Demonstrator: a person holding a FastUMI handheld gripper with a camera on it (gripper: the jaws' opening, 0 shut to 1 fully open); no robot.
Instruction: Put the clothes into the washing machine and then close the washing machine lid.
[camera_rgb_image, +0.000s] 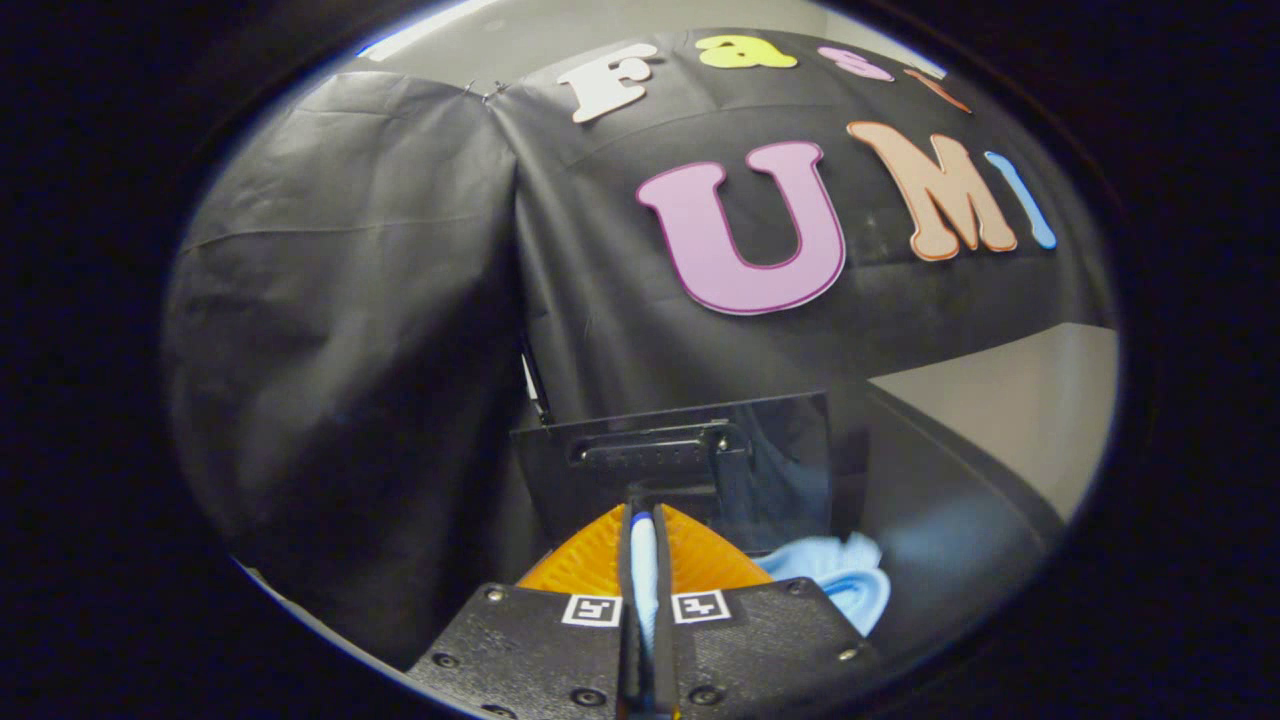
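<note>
Light blue cloth (838, 580), soft and crumpled, is pinched between the closed fingers (645, 560), a thin strip of it showing in the narrow gap while the rest hangs bunched just to their right. It appears to be held high for carrying toward the washing machine. Just ahead, a dark, glossy raised lid (690, 460) with a flat hinge bar stands upright.

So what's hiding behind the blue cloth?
Behind the blue cloth stands the washing machine's open dark lid, with the black booth wall beyond. The gripper pinches a strip of the cloth between its fingers. The fingers and cloth cover the drum opening.
</note>
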